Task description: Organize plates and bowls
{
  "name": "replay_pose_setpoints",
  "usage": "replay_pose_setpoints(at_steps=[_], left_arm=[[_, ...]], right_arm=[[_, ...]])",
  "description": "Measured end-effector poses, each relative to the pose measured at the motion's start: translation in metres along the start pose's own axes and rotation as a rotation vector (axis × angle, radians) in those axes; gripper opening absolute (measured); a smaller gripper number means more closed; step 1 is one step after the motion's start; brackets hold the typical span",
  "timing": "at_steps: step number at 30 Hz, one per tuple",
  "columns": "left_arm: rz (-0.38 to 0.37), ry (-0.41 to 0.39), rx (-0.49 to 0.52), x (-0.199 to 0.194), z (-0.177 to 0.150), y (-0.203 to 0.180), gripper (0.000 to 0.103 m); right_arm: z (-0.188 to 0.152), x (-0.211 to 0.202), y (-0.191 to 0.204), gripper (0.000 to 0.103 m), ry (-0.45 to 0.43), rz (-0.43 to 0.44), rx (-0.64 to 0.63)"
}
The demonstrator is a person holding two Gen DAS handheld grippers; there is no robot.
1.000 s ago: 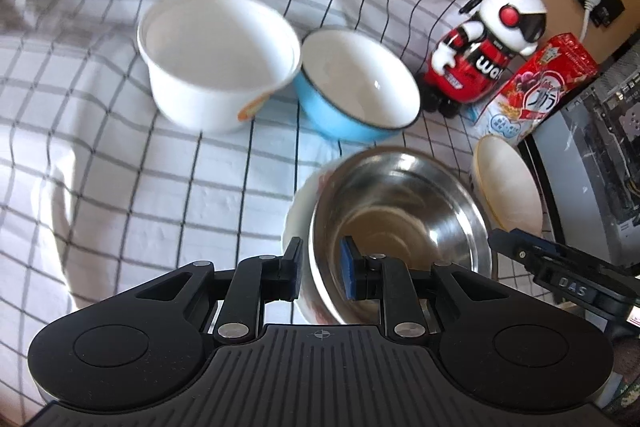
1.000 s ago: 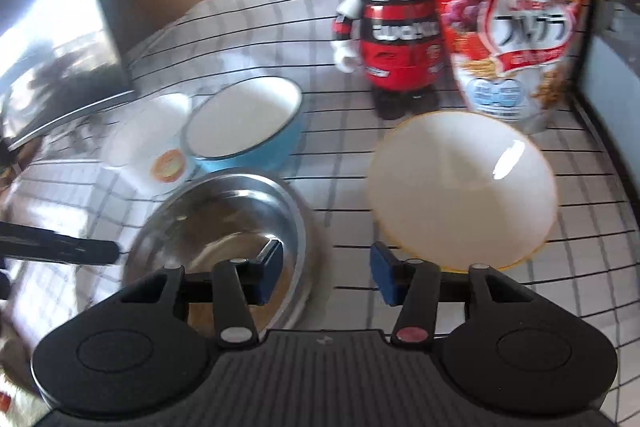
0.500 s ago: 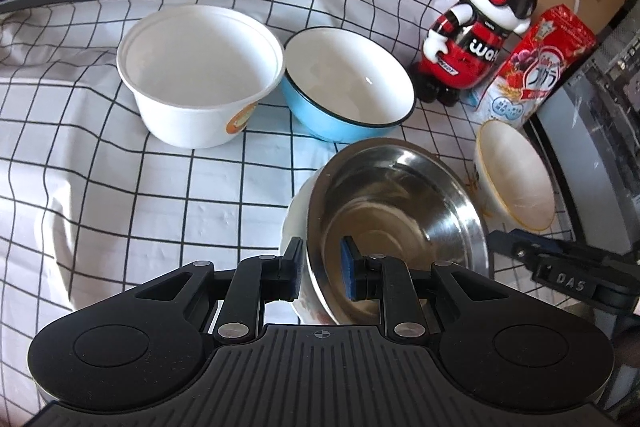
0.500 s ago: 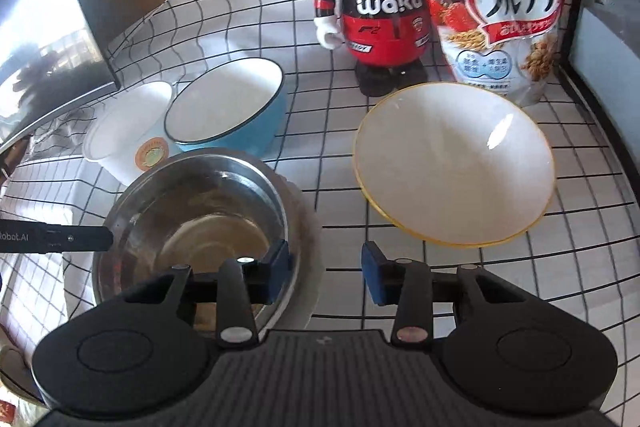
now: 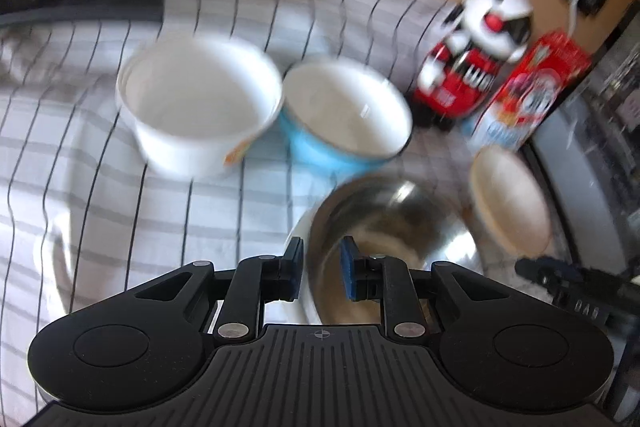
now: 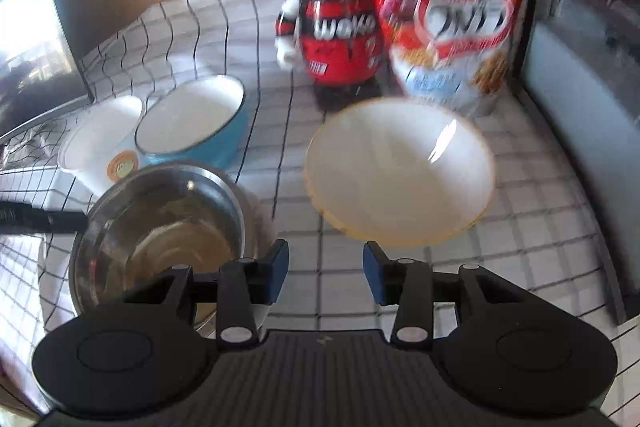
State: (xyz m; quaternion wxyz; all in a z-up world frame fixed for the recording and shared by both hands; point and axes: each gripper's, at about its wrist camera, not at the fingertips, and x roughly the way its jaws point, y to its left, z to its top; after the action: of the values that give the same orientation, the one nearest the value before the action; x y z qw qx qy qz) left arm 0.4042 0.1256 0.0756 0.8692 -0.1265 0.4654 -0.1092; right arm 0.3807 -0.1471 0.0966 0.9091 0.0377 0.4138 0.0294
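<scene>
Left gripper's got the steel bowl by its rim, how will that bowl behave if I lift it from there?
The steel bowl looks thin-walled, so probably light and rigid. Its polished rim sits between the left gripper pads, a one-sided hold on smooth metal: it may slip or swing down. It seems to rest on a white plate, so it could scrape or drag that.

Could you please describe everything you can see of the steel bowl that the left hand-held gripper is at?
The steel bowl is round, shiny metal, upright and looks empty, its inside mirroring light. It seems to sit in a white dish on the checked cloth, in front of the blue bowl and beside the cream bowl. The left hand-held gripper straddles its near rim, one finger inside, one outside; blur hides whether the pads touch.
</scene>
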Motion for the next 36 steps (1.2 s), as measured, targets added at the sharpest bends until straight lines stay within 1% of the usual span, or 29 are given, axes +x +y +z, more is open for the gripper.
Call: replay_pose_setpoints(at_steps=[1, 2, 3, 4, 6, 7, 8, 9, 12, 14, 16, 18, 19, 20, 22, 23, 24, 25, 27, 29, 30, 32, 34, 36], left_arm=[[-0.019, -0.031, 0.011, -0.004, 0.004, -0.005, 0.022], [-0.049, -0.061, 0.024, -0.007, 0.008, -0.012, 0.022], [-0.092, -0.085, 0.036, -0.009, 0.012, -0.021, 0.022], [-0.144, -0.101, 0.048, -0.009, 0.016, -0.031, 0.022], [-0.249, -0.099, 0.071, -0.001, 0.020, -0.053, 0.022], [-0.289, -0.087, 0.077, 0.006, 0.021, -0.063, 0.022], [-0.314, -0.072, 0.083, 0.014, 0.020, -0.073, 0.022], [-0.322, -0.062, 0.092, 0.023, 0.020, -0.086, 0.022], [-0.291, -0.061, 0.129, 0.042, 0.018, -0.115, 0.022], [-0.258, -0.040, 0.166, 0.057, 0.026, -0.128, 0.022], [-0.189, -0.007, 0.219, 0.075, 0.034, -0.137, 0.022], [-0.115, 0.041, 0.275, 0.097, 0.045, -0.146, 0.022], [-0.099, 0.068, 0.284, 0.108, 0.050, -0.149, 0.022], [-0.100, 0.094, 0.276, 0.118, 0.055, -0.151, 0.022], [-0.131, 0.156, 0.207, 0.139, 0.065, -0.148, 0.022], [-0.129, 0.176, 0.181, 0.149, 0.068, -0.148, 0.022], [-0.112, 0.191, 0.165, 0.159, 0.071, -0.149, 0.022], [-0.090, 0.199, 0.162, 0.168, 0.072, -0.151, 0.022], [-0.062, 0.211, 0.158, 0.181, 0.073, -0.154, 0.024], [-0.076, 0.238, 0.137, 0.191, 0.072, -0.157, 0.024], [-0.084, 0.254, 0.131, 0.197, 0.070, -0.159, 0.024], [-0.073, 0.276, 0.146, 0.206, 0.066, -0.165, 0.030], [-0.053, 0.290, 0.156, 0.211, 0.064, -0.169, 0.031], [-0.040, 0.304, 0.150, 0.215, 0.063, -0.170, 0.031]], right_arm=[[0.001, -0.008, -0.002, 0.054, -0.047, -0.032, -0.015], [0.002, -0.016, -0.004, 0.058, -0.100, -0.069, -0.029], [0.002, -0.023, -0.007, 0.066, -0.147, -0.100, -0.040], [0.002, -0.030, -0.010, 0.072, -0.194, -0.129, -0.049], [0.000, -0.040, -0.018, 0.075, -0.266, -0.187, -0.063], [0.000, -0.042, -0.023, 0.076, -0.279, -0.205, -0.073], [0.000, -0.043, -0.029, 0.076, -0.281, -0.213, -0.084], [-0.001, -0.043, -0.036, 0.076, -0.271, -0.211, -0.089], [0.000, -0.035, -0.063, 0.075, -0.194, -0.162, -0.079], [0.002, -0.023, -0.082, 0.075, -0.150, -0.113, -0.047], [0.003, -0.009, -0.097, 0.075, -0.115, -0.063, -0.009], [0.004, 0.006, -0.111, 0.075, -0.085, -0.002, 0.040], [0.003, 0.012, -0.116, 0.075, -0.075, 0.029, 0.063], [0.004, 0.020, -0.121, 0.075, -0.066, 0.059, 0.083], [0.010, 0.037, -0.127, 0.069, -0.041, 0.084, 0.108], [0.014, 0.045, -0.129, 0.067, -0.026, 0.083, 0.119], [0.018, 0.055, -0.131, 0.062, -0.013, 0.091, 0.134], [0.021, 0.061, -0.134, 0.058, 0.003, 0.100, 0.153], [0.027, 0.076, -0.142, 0.057, 0.039, 0.141, 0.201], [0.030, 0.088, -0.147, 0.055, 0.072, 0.190, 0.236], [0.030, 0.091, -0.148, 0.052, 0.083, 0.209, 0.243], [0.031, 0.098, -0.147, 0.047, 0.102, 0.238, 0.241], [0.030, 0.102, -0.145, 0.036, 0.113, 0.262, 0.221], [0.030, 0.102, -0.141, 0.029, 0.113, 0.254, 0.185]])
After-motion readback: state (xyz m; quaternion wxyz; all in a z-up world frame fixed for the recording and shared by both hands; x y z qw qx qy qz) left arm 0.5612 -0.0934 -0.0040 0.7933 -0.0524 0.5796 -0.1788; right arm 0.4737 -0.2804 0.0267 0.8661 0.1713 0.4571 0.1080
